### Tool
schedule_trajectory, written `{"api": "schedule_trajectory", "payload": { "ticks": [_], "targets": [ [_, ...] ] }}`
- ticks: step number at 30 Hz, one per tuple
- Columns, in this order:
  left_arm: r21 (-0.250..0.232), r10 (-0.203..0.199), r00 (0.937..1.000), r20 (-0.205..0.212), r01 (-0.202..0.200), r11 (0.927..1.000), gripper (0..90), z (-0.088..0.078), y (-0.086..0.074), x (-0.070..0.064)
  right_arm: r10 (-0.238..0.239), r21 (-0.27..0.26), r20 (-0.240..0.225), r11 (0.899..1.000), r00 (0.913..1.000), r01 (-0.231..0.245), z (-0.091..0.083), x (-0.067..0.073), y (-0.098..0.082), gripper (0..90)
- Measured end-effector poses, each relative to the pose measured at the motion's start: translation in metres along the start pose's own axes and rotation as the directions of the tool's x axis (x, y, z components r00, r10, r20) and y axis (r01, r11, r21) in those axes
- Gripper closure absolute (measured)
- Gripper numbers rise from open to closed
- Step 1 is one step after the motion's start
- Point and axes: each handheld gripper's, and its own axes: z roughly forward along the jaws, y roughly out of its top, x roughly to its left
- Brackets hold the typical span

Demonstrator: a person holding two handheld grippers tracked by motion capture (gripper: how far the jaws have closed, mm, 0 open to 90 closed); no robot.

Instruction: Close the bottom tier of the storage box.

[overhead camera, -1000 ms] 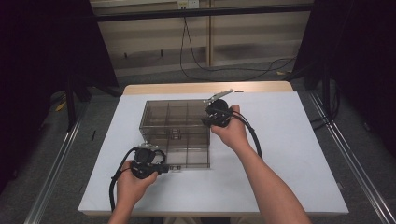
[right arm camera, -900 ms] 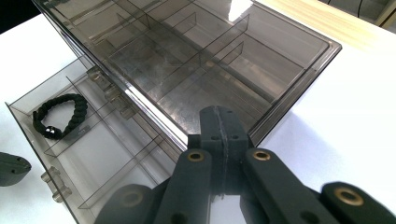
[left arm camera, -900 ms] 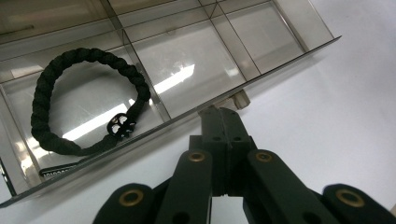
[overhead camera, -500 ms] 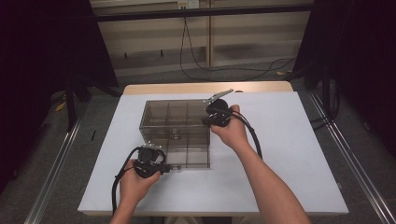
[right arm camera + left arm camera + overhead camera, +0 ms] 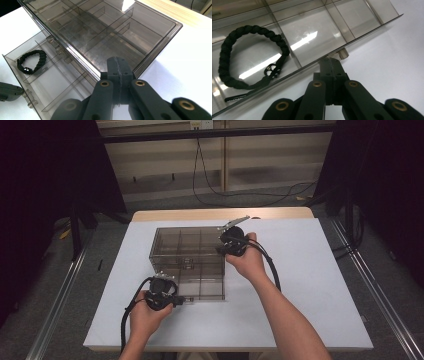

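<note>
Nearest you: the left gripper point(image 5: 186, 300) sits at the near front of the smoked plastic drawer box point(image 5: 189, 251), jaws pressed together with nothing visible between them, tips right at the drawer's front panel point(image 5: 352, 41) beside the small knob point(image 5: 343, 53). Whether the tips actually bear on the panel, I cannot tell.

The bottom drawer point(image 5: 50, 82) stands pulled out toward you. In it, in the compartment toward the left end behind the front panel, lies the black braided bracelet point(image 5: 249, 57), flat and loosely curled, clasp toward the panel.

Farther back: the right gripper point(image 5: 222, 249) rests against the box's right far edge, jaws likewise together and empty, apparently steadying the casing.

Judged step: sliding the drawer shut with the bracelet inside.

- Push with the closed left tips square on the panel, close to the knob. An off-centre push would likely skew the drawer in its runners.
- Keep the right gripper bracing the box. It looks light and may slide away across the white table point(image 5: 310, 285).
- Go slowly; a jolt could throw the bracelet against a divider.
- Check the bracelet's loose strap end lies below the drawer's rim before it passes under the casing.
</note>
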Motion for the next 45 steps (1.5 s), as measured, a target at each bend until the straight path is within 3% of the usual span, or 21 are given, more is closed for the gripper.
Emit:
{"api": "schedule_trajectory", "payload": {
  "ticks": [19,45],
  "targets": [
    [0.009,0.015,0.9997,0.02,-0.015,0.9998,90.0,0.009,0.004,-0.004,0.005,-0.015,0.0,1.0,1.0,-0.005,0.001,-0.003,0.0,90.0],
    [-0.034,-0.005,0.9997,-0.025,0.004,0.9994,90.0,0.013,0.01,0.001,0.007,-0.022,-0.011,1.0,0.9999,-0.007,0.003,-0.006,0.001,90.0]
  ]
}}
